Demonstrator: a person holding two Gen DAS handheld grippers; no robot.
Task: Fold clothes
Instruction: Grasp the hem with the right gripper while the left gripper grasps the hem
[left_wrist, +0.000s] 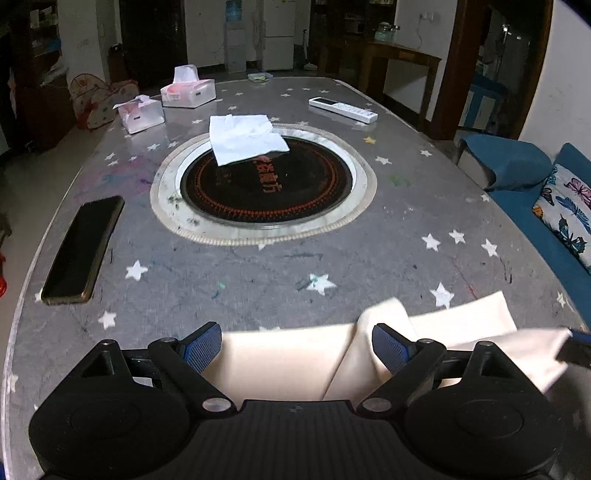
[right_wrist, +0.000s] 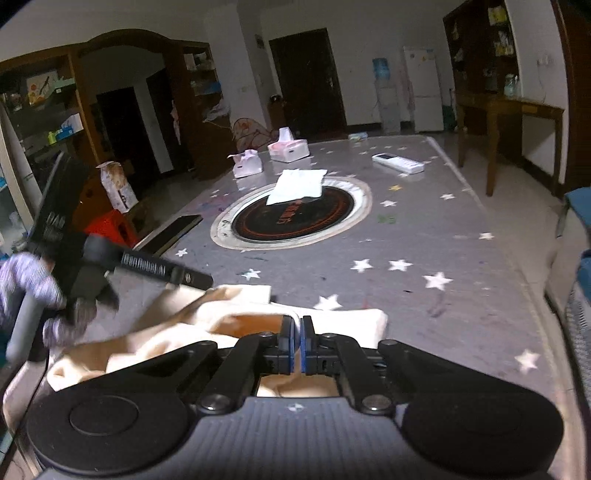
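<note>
A cream garment (left_wrist: 288, 362) lies at the near edge of the grey star-patterned table (left_wrist: 258, 273). My left gripper (left_wrist: 295, 347) is open, its blue pads on either side of the cloth, with a fold standing by the right pad. In the right wrist view the same cream garment (right_wrist: 192, 325) is bunched and lifted. My right gripper (right_wrist: 297, 332) is shut on an edge of it. The left gripper's body (right_wrist: 74, 266) shows at the left in that view. A folded white garment (left_wrist: 243, 138) lies on the round black hotplate (left_wrist: 266, 188) in the table's middle.
A black phone (left_wrist: 83, 251) lies at the left edge. Two tissue packs (left_wrist: 188, 90) stand at the far left. A white remote (left_wrist: 343, 109) lies at the far right. A blue sofa with a butterfly cushion (left_wrist: 569, 206) stands to the right of the table.
</note>
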